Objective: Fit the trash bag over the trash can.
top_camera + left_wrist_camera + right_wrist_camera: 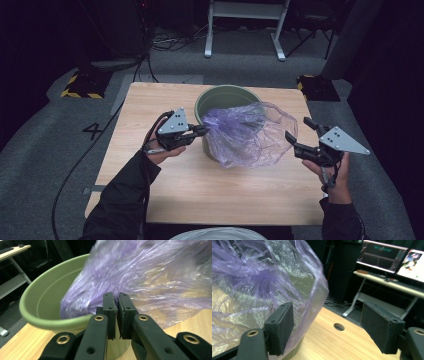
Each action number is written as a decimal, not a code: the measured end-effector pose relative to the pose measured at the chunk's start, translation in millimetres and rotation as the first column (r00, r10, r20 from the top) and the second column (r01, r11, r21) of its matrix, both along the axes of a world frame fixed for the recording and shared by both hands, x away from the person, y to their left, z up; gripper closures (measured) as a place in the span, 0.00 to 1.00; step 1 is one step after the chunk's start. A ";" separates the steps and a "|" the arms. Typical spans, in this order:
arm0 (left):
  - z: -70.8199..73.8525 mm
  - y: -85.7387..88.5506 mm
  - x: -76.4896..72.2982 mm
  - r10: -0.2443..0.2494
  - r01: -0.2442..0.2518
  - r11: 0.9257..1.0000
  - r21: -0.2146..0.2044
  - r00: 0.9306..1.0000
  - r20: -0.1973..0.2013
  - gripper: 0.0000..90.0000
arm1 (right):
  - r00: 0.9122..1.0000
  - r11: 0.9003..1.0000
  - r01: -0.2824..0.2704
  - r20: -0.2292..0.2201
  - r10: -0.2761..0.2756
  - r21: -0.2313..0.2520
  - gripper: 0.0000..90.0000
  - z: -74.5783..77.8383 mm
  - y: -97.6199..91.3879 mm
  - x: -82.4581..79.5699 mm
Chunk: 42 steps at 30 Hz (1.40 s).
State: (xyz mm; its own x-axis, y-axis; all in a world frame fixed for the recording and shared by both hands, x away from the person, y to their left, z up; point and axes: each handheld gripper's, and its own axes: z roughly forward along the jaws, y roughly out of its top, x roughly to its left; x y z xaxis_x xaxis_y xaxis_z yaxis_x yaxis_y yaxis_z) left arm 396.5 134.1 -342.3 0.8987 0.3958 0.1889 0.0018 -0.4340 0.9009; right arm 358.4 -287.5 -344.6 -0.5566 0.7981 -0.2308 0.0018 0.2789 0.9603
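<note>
A green bucket [220, 91] stands at the back middle of the wooden table [150, 175]. A translucent purple plastic bag [250, 132] is draped over its front and right side. My left gripper [202, 131] is at the bucket's left, shut on a gathered corner of the bag. In the left gripper view its jaws [117, 296] are nearly together in front of the bag [150, 272] and the bucket rim [37, 297]. My right gripper [297, 127] is open at the bag's right side. In the right gripper view the bag [249, 277] billows past the left pad [280, 327], with nothing between the jaws [326, 305].
The table has a round hole [339, 326] near its right edge. A white desk frame [245, 20] and cables lie on the floor behind the table. Yellow-and-black striped bases [80, 87] flank its far corners. Screens [387, 257] stand on a desk beyond.
</note>
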 end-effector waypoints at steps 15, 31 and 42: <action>-10.0 8.4 -26.0 0.104 -0.105 0.992 -0.076 0.994 -0.020 0.26 | 0.983 0.985 -0.173 -0.067 0.171 -0.026 0.95 -9.9 24.9 12.3; -8.9 -57.6 -73.1 -0.002 0.003 1.000 -0.015 0.997 0.074 0.18 | 0.980 0.981 -0.190 -0.074 0.187 -0.038 0.95 -11.6 34.6 13.0; -19.3 -47.2 -48.4 0.085 -0.083 0.996 -0.033 0.993 0.083 0.69 | 0.978 0.978 -0.200 -0.080 0.195 -0.052 0.94 -13.1 38.8 14.6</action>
